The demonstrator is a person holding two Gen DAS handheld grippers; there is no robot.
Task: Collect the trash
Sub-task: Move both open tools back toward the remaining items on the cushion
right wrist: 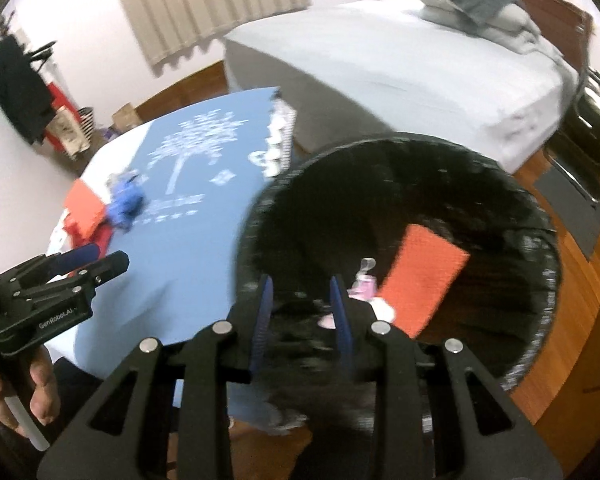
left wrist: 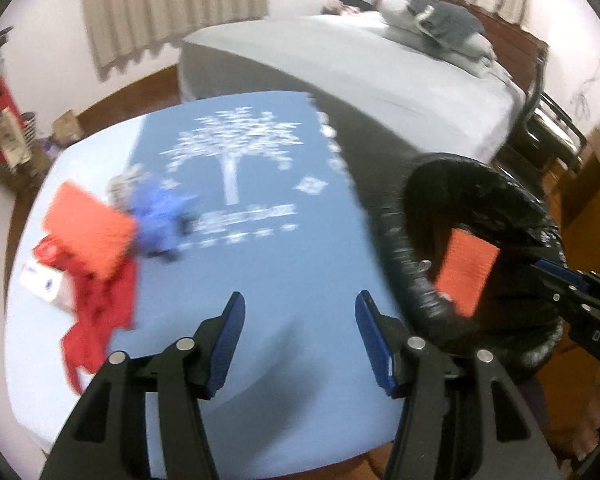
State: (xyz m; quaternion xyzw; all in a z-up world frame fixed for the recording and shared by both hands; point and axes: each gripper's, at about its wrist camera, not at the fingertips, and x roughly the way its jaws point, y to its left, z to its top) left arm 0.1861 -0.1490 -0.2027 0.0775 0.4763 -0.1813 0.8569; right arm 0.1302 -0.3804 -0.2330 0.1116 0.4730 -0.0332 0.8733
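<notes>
Left gripper [left wrist: 300, 336]: jaws released, nothing between them. Remaining trash, an orange card [left wrist: 88, 232] and blue wrapper [left wrist: 160, 216], is seen at ten o'clock. Right gripper [right wrist: 302, 312]: clamped on the black bin bag [right wrist: 540, 280] rim, farther away.

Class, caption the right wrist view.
Right gripper clamps black bin bag's rim; orange rectangular card lies inside.

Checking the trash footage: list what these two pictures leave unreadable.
- White print on the blue cloth, both views: motion blur.
- Bin bag depths, right wrist view: dark; pink scrap partly behind the right gripper.
- White box, left wrist view: partly under the red bag, blurred.
</notes>
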